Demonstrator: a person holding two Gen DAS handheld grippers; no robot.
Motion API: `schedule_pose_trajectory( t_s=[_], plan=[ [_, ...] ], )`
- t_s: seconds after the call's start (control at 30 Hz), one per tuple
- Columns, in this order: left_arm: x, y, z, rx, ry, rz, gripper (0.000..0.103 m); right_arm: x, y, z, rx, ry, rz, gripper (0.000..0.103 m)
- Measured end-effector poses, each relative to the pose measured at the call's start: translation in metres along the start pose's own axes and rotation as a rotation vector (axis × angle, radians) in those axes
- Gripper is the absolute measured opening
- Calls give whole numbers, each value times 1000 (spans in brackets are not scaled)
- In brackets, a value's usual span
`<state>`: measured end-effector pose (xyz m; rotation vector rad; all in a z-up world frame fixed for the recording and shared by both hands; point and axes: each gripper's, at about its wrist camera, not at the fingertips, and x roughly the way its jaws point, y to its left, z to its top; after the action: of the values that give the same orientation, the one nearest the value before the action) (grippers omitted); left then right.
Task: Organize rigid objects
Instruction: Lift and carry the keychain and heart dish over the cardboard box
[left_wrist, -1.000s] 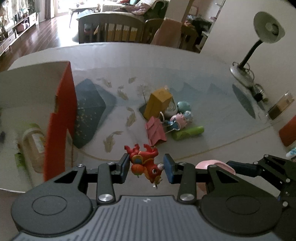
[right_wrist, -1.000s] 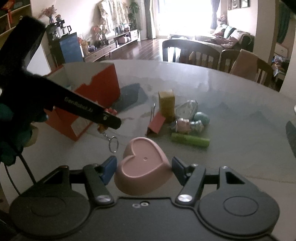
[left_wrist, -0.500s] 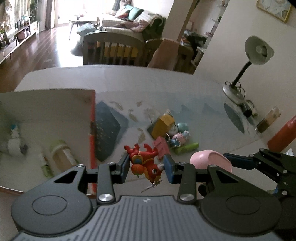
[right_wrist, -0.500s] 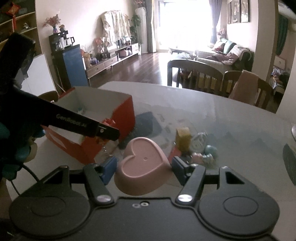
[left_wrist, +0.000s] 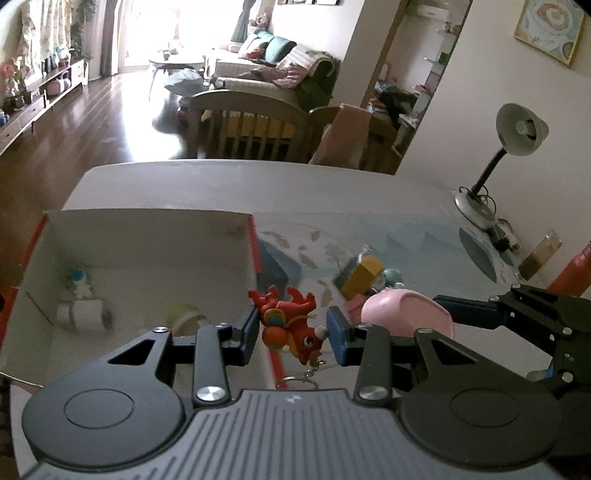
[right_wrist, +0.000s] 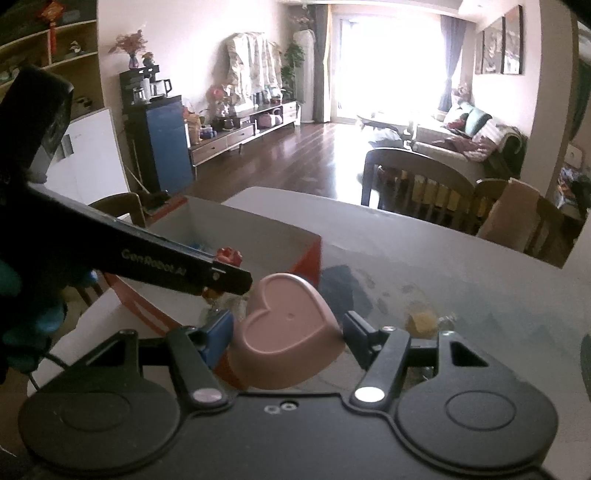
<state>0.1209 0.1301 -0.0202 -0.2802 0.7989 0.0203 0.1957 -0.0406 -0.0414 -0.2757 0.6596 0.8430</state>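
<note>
- Left gripper (left_wrist: 291, 328): jaws narrow, clamped on a red dragon keychain (left_wrist: 290, 325), held at the near wall of the orange box (left_wrist: 147, 236).
- Right gripper (right_wrist: 288, 332): jaws mid-width, gripping a pink heart dish (right_wrist: 288, 328) just beside that box.
- Step: carrying both to the box; next, judged, move over the opening and release.
- Remaining toys (left_wrist: 369, 277) lie on the table (left_wrist: 369, 192).

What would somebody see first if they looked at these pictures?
A red dragon keychain toy pinched in the left gripper, right in the middle of the left view. Next, the pink heart-shaped dish held in the right gripper. Behind both sits a big red box with white insides, open on the table, with a few small things at its bottom.
</note>
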Motion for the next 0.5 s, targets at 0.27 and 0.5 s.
schedule_pose_trajectory(
  t_s=[0.27,0.5],
  plan=[
    [-15,36,7,-8,-30,34,39,22,22,23,-21,-2,10,65],
    [-21,74,14,-26,-37,75,39,51,37,38,-38,17,29,65]
  ],
)
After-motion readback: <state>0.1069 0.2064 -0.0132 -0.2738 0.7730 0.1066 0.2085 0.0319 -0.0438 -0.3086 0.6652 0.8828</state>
